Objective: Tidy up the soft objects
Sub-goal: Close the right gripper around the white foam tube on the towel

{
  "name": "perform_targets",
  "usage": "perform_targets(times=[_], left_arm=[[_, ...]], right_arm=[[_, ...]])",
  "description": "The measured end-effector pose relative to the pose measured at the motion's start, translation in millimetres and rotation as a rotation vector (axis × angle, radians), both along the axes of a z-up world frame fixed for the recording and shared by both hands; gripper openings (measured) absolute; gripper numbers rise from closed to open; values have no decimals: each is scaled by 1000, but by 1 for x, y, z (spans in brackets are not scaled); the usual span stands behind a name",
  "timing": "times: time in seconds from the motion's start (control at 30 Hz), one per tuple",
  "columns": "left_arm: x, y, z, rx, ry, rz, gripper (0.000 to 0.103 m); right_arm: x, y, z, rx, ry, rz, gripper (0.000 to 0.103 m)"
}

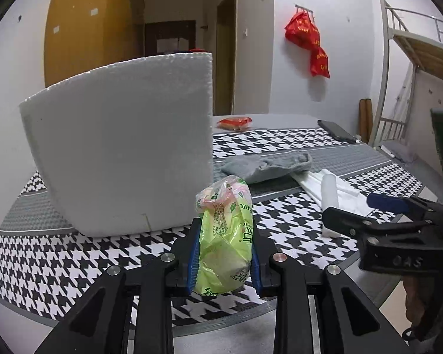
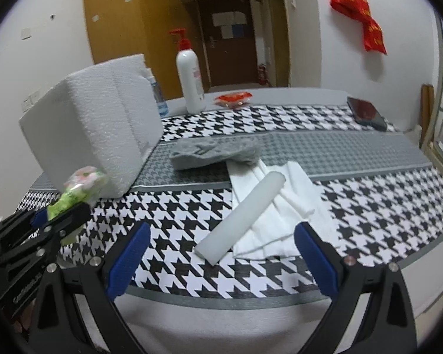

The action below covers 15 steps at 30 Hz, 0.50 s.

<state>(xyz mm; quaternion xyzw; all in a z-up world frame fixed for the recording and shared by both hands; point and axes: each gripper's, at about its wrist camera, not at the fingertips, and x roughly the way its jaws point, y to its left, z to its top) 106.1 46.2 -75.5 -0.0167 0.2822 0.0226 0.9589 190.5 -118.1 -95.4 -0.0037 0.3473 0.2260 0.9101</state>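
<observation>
The left gripper (image 1: 224, 253) pinched a crinkly light-green plastic tissue packet (image 1: 224, 236) between its blue pads, lifted clear of the black-and-white houndstooth tablecloth (image 1: 295, 221). The packet's long axis ran along the fingers, its gathered pinkish end pointing away from the camera toward the large white foam box (image 1: 118, 153) that stood just beyond it. The right gripper (image 2: 221, 253) had its fingers spread wide with nothing between them, held over the near edge of the table.

In front of the right gripper a white foam cylinder (image 2: 242, 215) lay on its side, its long axis slanting from near-left to far-right, resting across a folded white cloth (image 2: 292, 206). Behind these a crumpled grey towel (image 2: 215, 153) sat on the cloth's grey band, just beside the foam box's corner.

Well back, near the far edge, stood a white pump bottle with a red top (image 2: 189, 79), a red snack wrapper (image 2: 233, 98) and a dark phone (image 2: 366, 113). Open patterned cloth lay to the right of the folded cloth and between the cylinder and the box.
</observation>
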Motion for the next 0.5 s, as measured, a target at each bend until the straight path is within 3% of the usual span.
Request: perform_targets(times=[0.27, 0.5], left_arm=[[-9, 15, -1, -23, -19, -32, 30], [-12, 26, -1, -35, -24, -50, 30]], right_arm=[[5, 19, -7, -41, 47, -34, 64], [8, 24, -12, -76, 79, -90, 46]])
